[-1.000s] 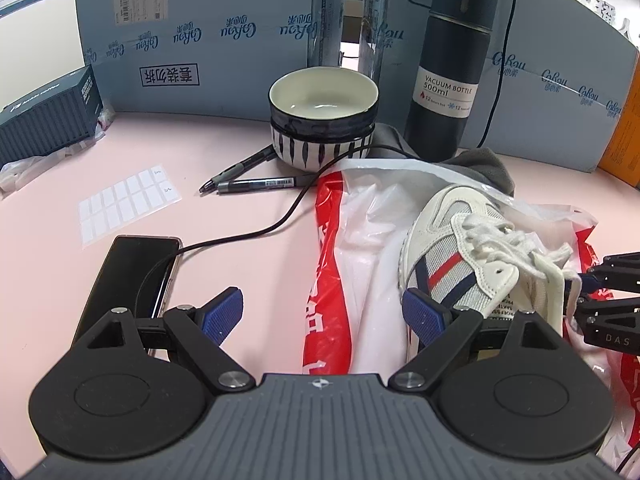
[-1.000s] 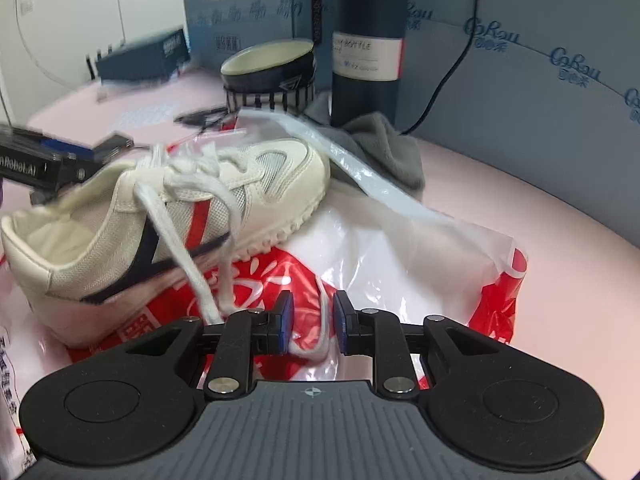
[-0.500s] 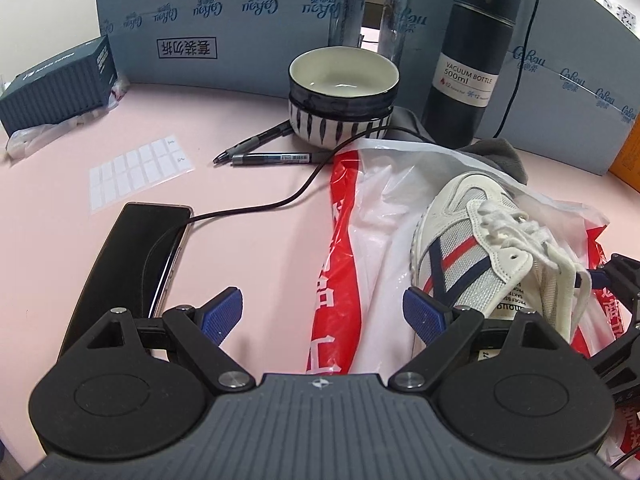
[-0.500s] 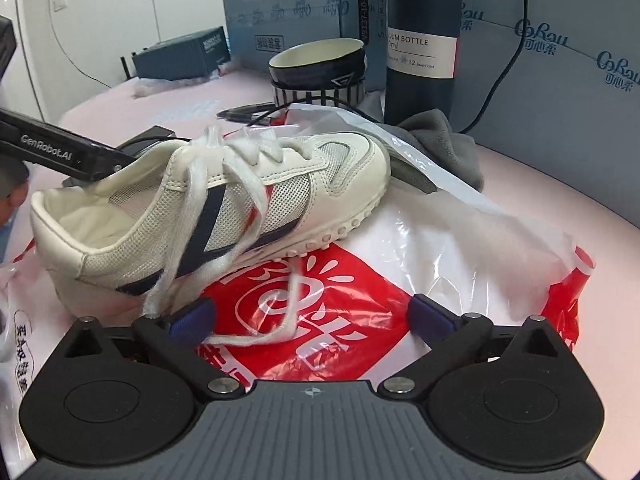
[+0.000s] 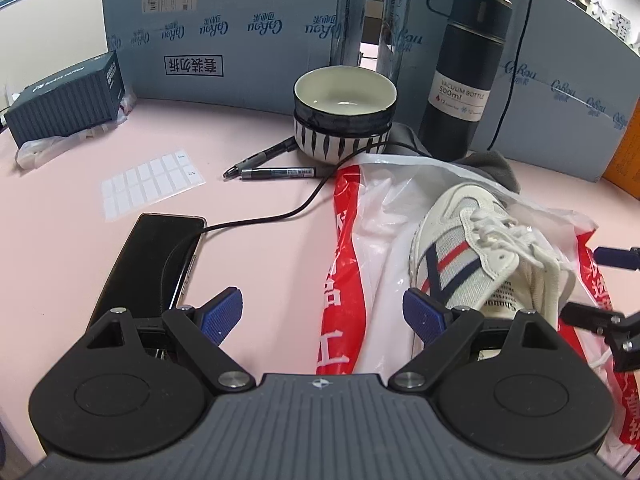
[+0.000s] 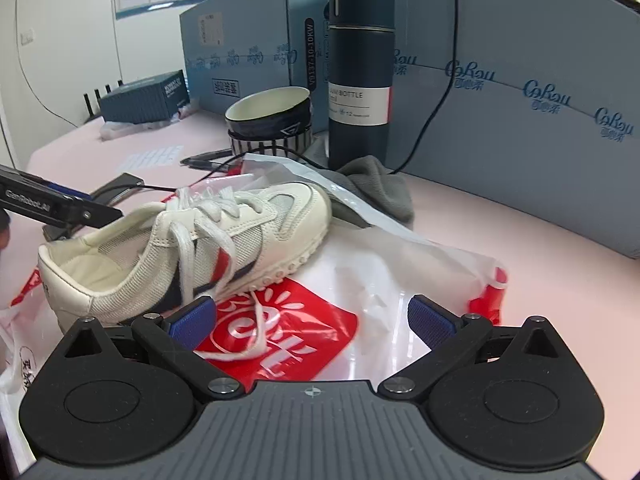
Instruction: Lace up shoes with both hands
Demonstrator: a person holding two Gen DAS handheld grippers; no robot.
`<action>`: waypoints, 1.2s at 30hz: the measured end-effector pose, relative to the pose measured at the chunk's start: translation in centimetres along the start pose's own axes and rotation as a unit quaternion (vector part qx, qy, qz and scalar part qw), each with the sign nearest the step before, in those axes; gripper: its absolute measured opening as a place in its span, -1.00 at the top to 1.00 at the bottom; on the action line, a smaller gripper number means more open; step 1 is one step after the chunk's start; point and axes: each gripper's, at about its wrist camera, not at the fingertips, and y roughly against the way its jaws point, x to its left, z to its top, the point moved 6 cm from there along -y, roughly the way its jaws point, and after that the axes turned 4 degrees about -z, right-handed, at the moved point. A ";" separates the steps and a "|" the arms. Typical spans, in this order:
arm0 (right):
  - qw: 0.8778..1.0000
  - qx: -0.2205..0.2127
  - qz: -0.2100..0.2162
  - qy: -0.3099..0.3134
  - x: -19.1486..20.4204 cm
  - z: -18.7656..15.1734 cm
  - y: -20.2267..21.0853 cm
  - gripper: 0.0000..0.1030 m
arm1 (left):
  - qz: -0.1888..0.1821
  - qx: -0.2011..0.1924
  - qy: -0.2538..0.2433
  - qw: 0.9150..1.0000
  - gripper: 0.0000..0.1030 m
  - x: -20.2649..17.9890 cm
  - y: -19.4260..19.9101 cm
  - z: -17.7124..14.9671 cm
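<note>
Now released: right gripper (image 6: pixel 312 314) spread wide, loose white flat lace (image 6: pixel 256 336) lying slack between its pads, cream mesh sneaker (image 6: pixel 192 240) just ahead-left; left gripper (image 5: pixel 322 312) likewise apart, empty. Regrasp needed.

Shoe (image 5: pixel 472 256) heel – hidden (gripper-blocked)

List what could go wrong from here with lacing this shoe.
1. The loose lace end lies slack on the slippery plastic bag; the open right gripper may pinch bag film along with it.
2. The shoe sits unpinned on that bag, with the left gripper open beside it, so a tug on the lace could slide it.
3. The charging cable and bowl are near and could be snagged.
</note>
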 end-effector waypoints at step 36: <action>0.983 -0.111 -0.128 0.073 -6.7 7.2 5.0 -1.00 | 0.022 0.056 0.014 0.998 -0.68 0.5 -0.8 -0.6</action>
